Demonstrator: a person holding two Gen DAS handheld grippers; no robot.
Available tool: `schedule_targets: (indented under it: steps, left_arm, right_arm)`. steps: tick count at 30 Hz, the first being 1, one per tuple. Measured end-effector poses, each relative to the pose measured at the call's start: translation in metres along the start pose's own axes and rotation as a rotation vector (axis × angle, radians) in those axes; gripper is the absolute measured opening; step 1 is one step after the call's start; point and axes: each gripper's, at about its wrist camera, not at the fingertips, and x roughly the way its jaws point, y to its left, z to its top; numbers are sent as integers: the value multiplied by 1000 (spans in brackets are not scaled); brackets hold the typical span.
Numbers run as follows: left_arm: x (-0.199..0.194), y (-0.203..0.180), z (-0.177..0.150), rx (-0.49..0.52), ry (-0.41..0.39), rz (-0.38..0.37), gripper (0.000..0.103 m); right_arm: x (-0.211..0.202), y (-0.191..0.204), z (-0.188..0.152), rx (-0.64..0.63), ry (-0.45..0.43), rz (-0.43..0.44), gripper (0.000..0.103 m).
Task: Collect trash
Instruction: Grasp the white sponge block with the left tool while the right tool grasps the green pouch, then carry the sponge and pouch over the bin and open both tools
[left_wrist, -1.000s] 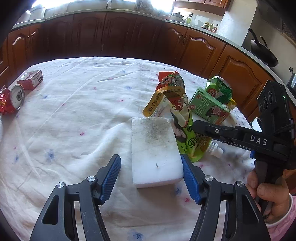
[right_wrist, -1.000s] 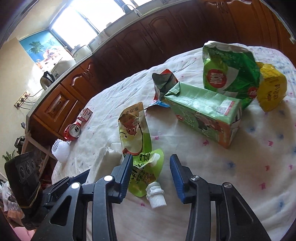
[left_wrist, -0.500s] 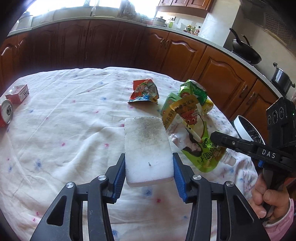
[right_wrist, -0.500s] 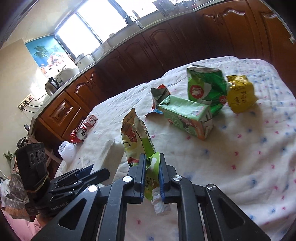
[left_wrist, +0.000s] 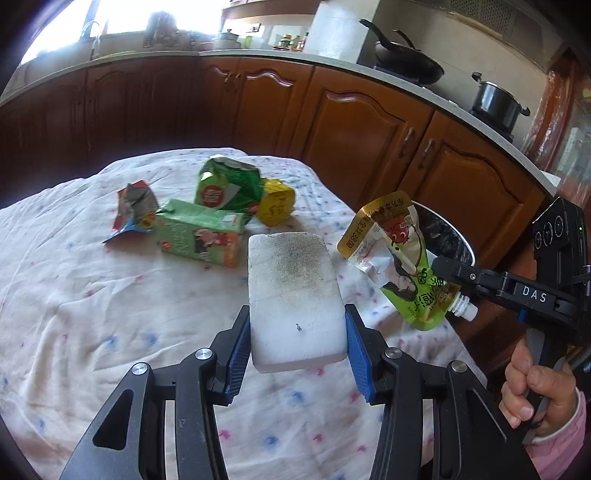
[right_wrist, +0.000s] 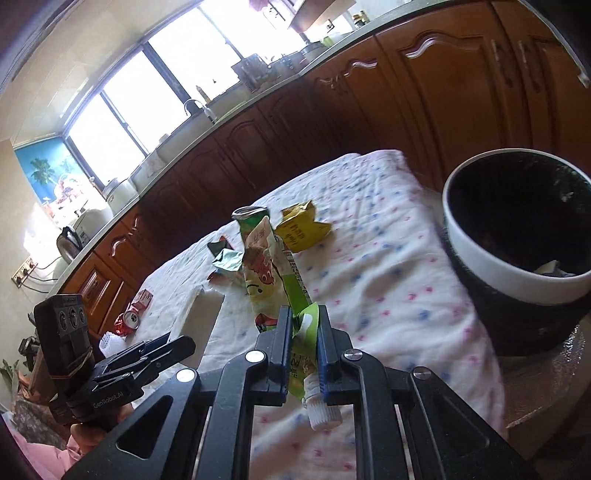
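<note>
My left gripper (left_wrist: 297, 343) is shut on a dirty white sponge block (left_wrist: 293, 291) and holds it above the table. My right gripper (right_wrist: 302, 341) is shut on a green and yellow spouted drink pouch (right_wrist: 264, 273), lifted off the cloth; the pouch also shows in the left wrist view (left_wrist: 402, 258). A black trash bin with a white rim (right_wrist: 517, 236) stands off the table's right edge, close to the pouch.
On the white flowered tablecloth (left_wrist: 92, 295) lie a green juice carton (left_wrist: 199, 232), a green bag (left_wrist: 225, 184), a yellow wrapper (left_wrist: 275, 201) and a torn red wrapper (left_wrist: 135, 208). A crushed red can (right_wrist: 127, 321) and small red box (right_wrist: 142, 297) lie far left. Wooden cabinets surround the table.
Both grippers have risen and swung right toward the bin, carrying the sponge and the pouch. The pouch now hangs clear of the table.
</note>
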Motion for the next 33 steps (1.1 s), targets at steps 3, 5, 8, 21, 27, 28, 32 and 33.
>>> schedule_targets:
  steps: [3, 5, 8, 21, 27, 28, 32, 33]
  left_arm:
    - [17, -17, 8, 33, 14, -25, 46]
    - [26, -28, 12, 54, 21, -39, 46]
    - [38, -41, 16, 84, 35, -57, 46]
    - [84, -83, 48, 186, 60, -115, 46]
    - [106, -105, 65, 236, 69, -135, 46]
    - [111, -108, 68, 241, 73, -138, 46]
    - [131, -119, 83, 269, 94, -143, 46]
    - [137, -121, 87, 273, 100, -146, 46]
  right_arm:
    - [-18, -15, 3, 21, -32, -32, 12]
    - [-28, -24, 4, 31, -51, -52, 12]
    - [-41, -36, 6, 46, -74, -76, 12]
    - [-76, -76, 18, 83, -149, -162, 11]
    - [-81, -92, 30, 83, -164, -209, 11]
    - [-82, -95, 33, 84, -165, -218, 11]
    - [-84, -104, 43, 81, -165, -262, 11]
    - [-85, -107, 45, 80, -163, -272, 11]
